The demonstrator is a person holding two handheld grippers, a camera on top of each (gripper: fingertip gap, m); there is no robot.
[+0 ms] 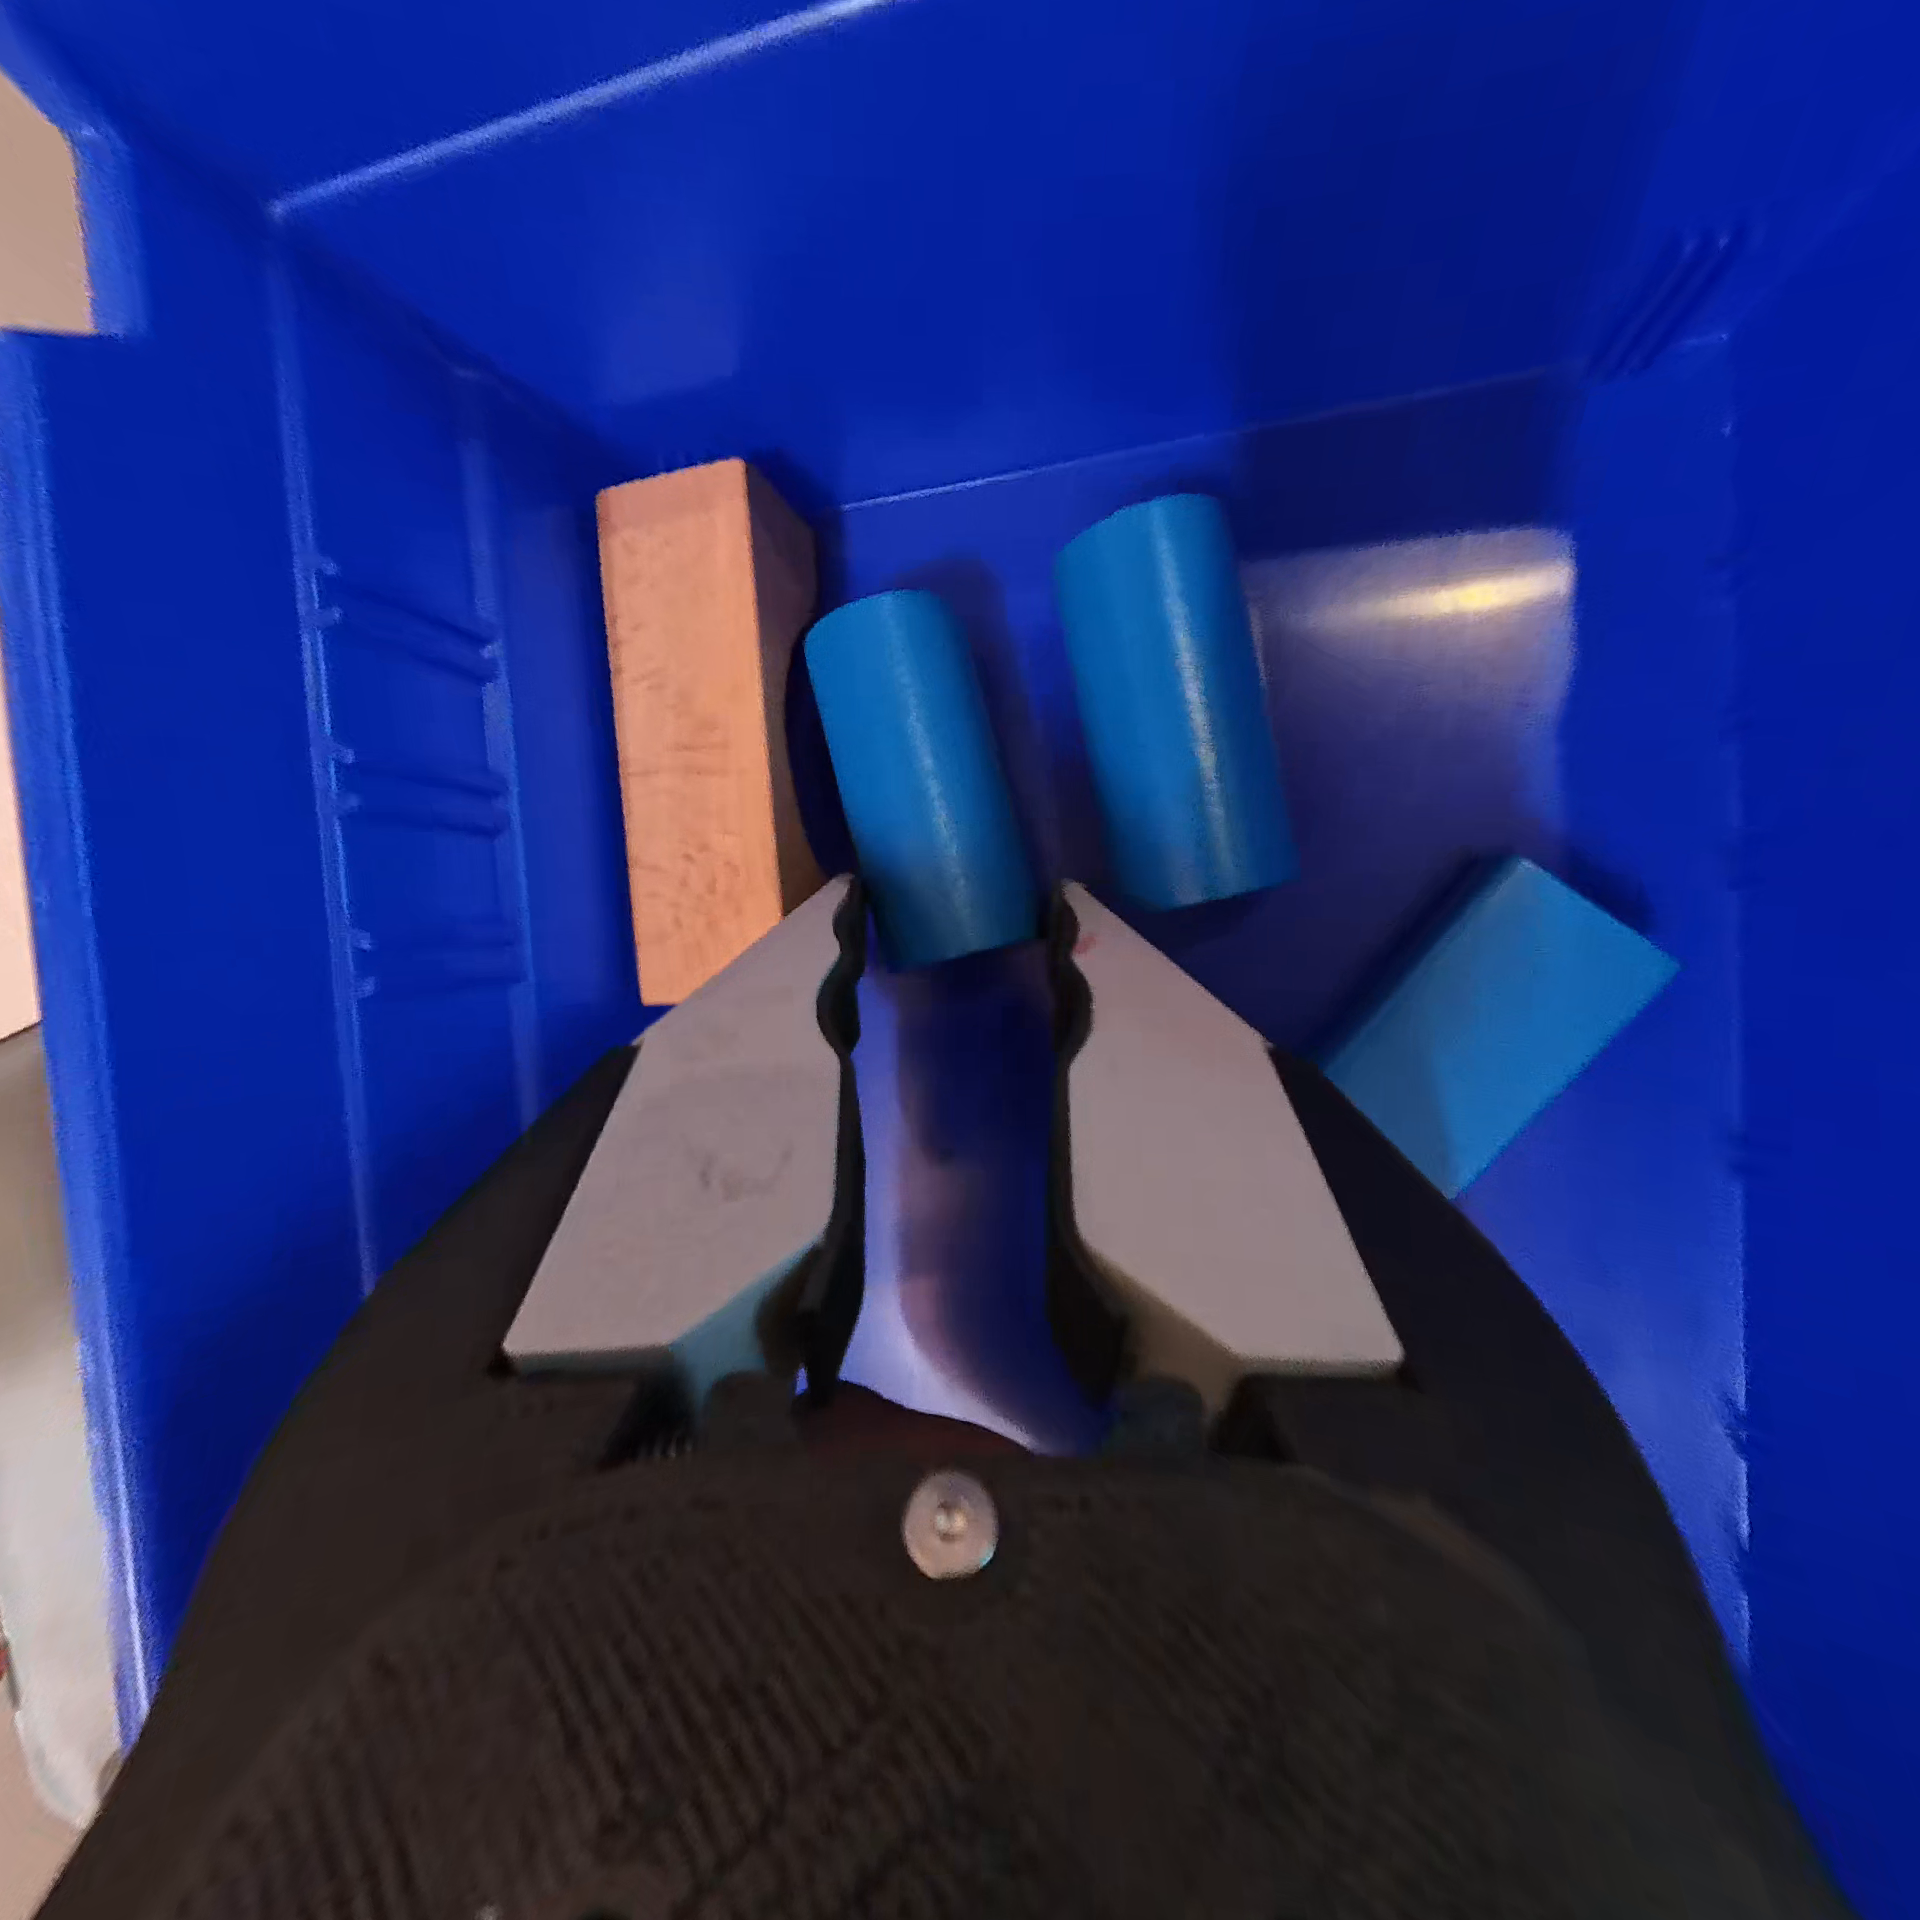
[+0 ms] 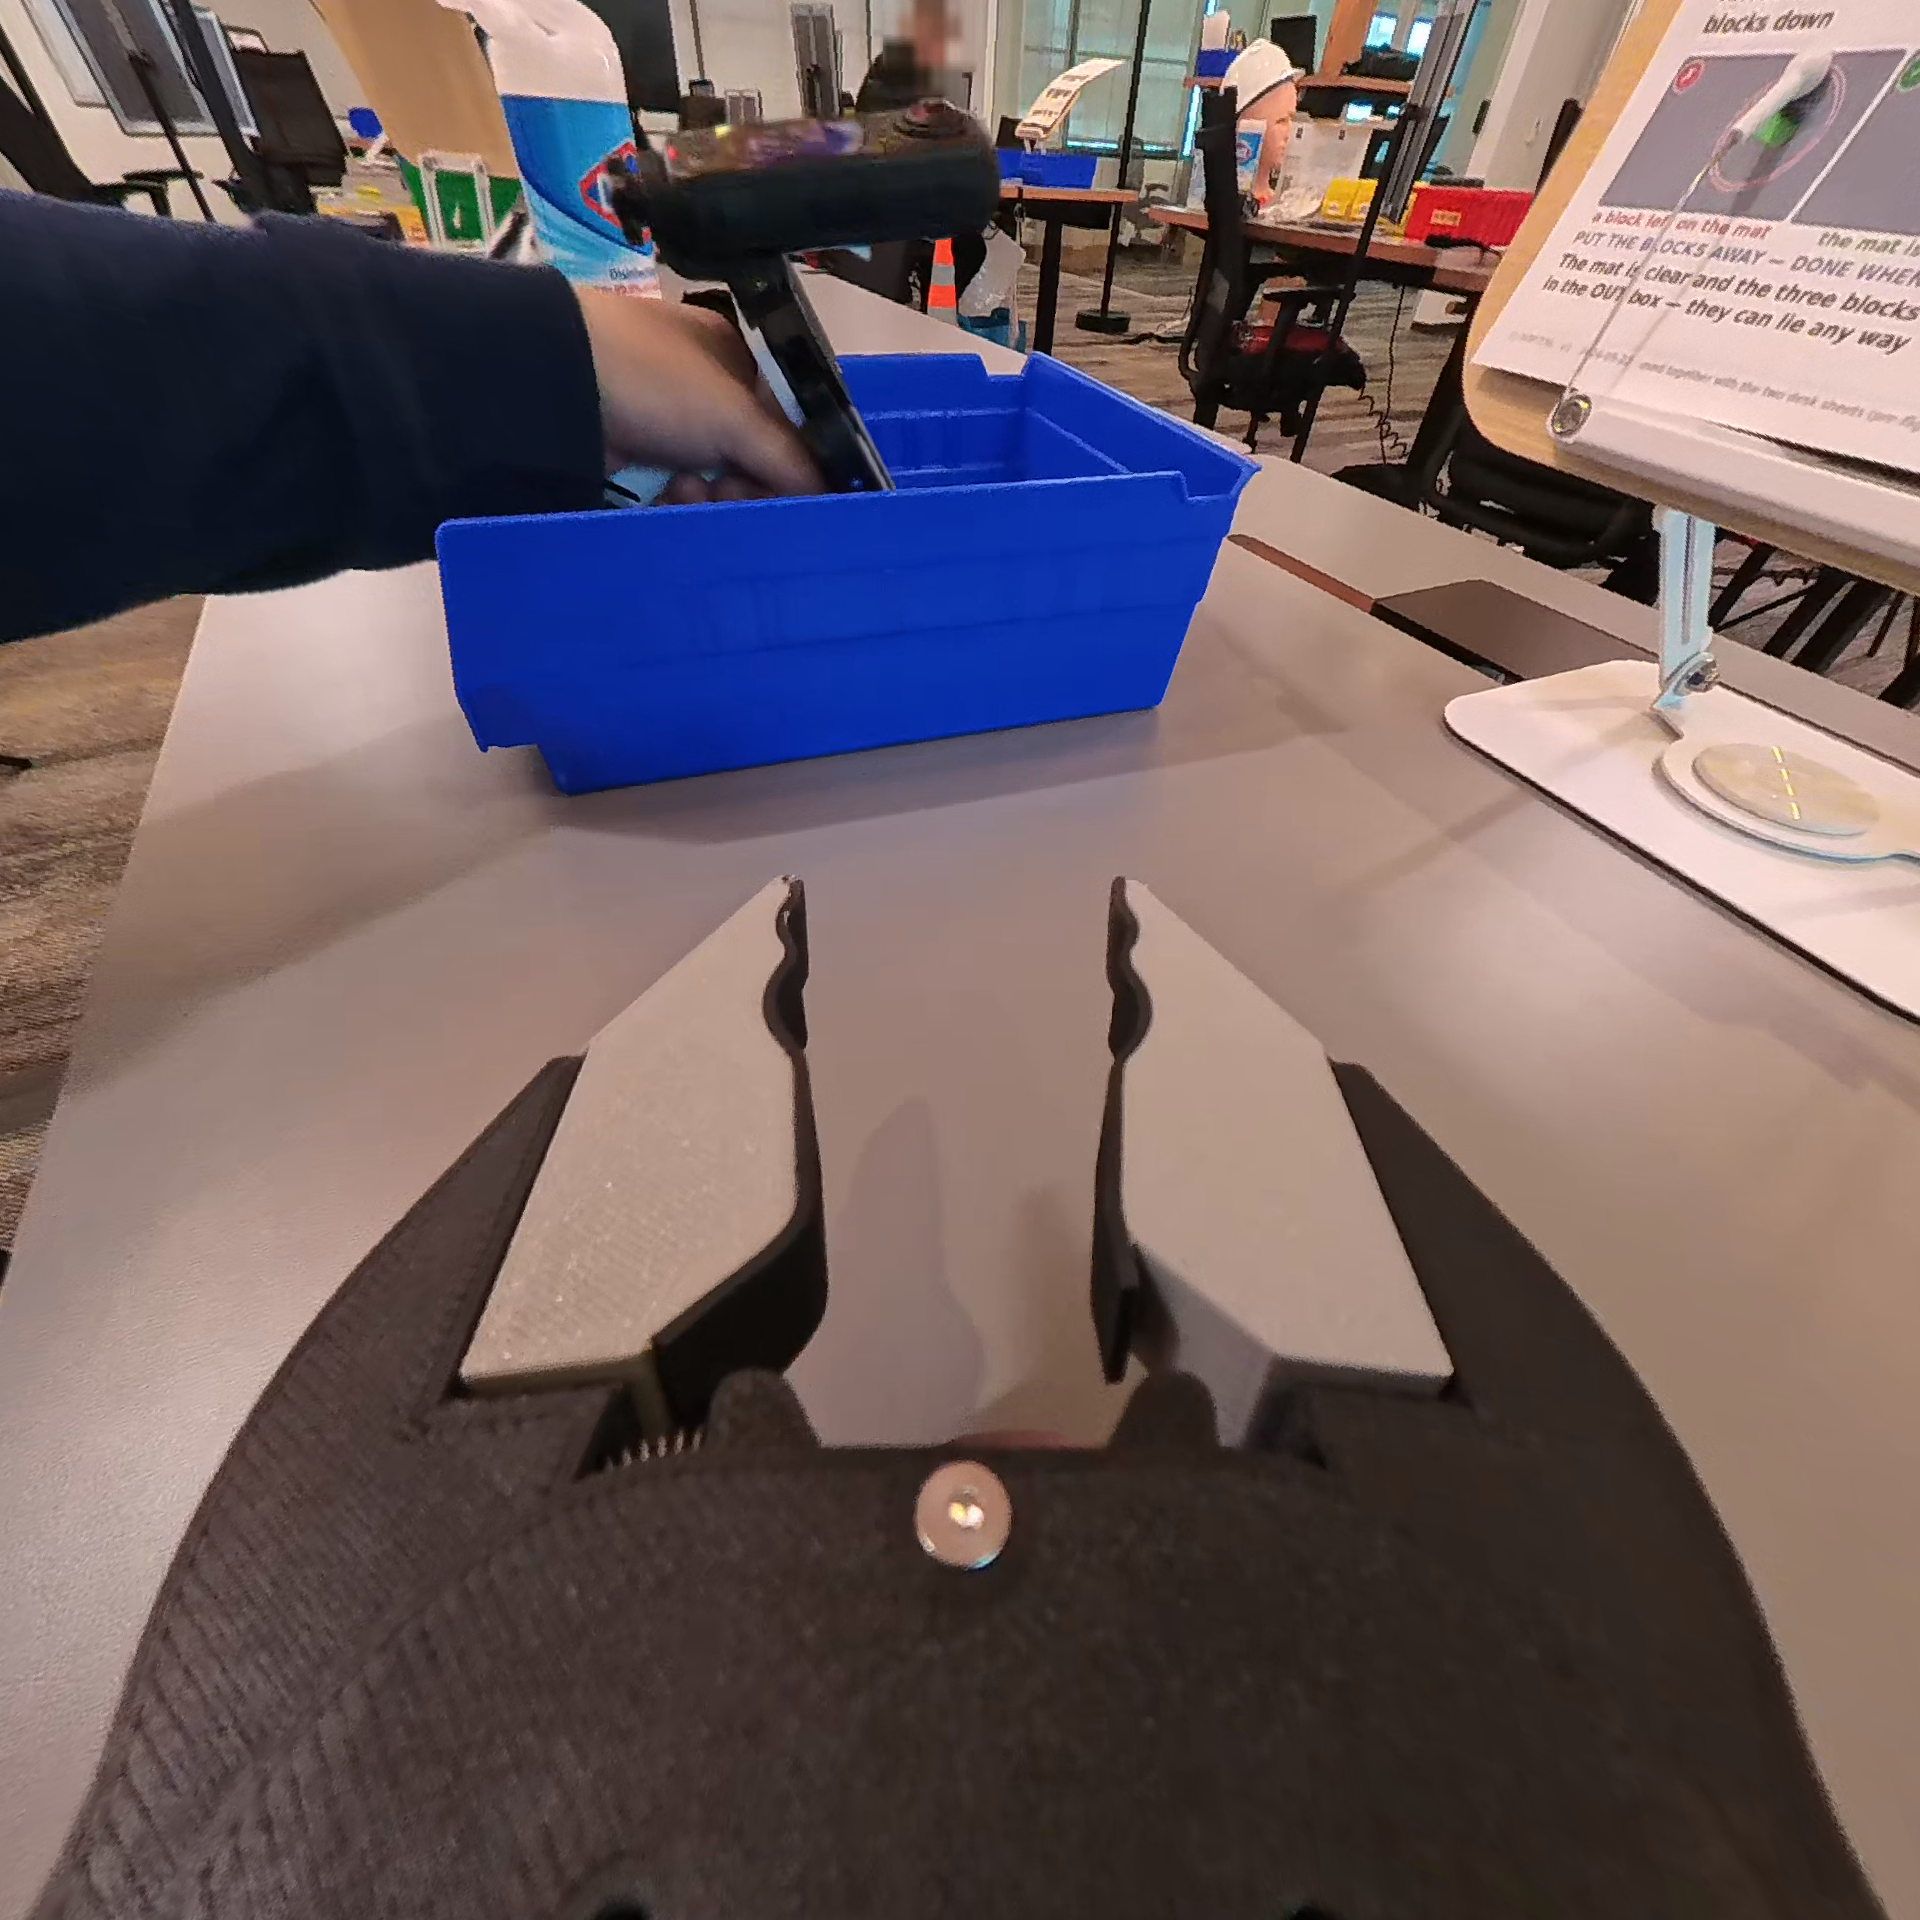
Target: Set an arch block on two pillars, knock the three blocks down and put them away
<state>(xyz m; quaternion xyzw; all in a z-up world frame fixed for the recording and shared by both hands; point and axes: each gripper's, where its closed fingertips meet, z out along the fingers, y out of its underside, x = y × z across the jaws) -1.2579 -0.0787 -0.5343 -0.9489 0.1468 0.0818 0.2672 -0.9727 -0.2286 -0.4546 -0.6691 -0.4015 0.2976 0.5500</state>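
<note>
Down inside blue bin (image 1: 1039, 343): left gripper (image 1: 951, 894), tips on each side of near end of one blue pillar (image 1: 914, 769). Jaws narrow, about as wide as that pillar. Too blurry to tell if pads squeeze it. Lying flat on bin floor. Second blue pillar (image 1: 1169, 696) just to its right, also flat. Wood block (image 1: 691, 727) close on left, by bin wall. Blue wedge (image 1: 1496, 1029) far right, apart from pillars.

Over gray table (image 2: 1351, 1039): right gripper (image 2: 956, 894), jaws wide, nothing between them. Bin ahead of it, with hand (image 2: 686, 405) reaching in. White stand (image 2: 1683, 623) off to right.
</note>
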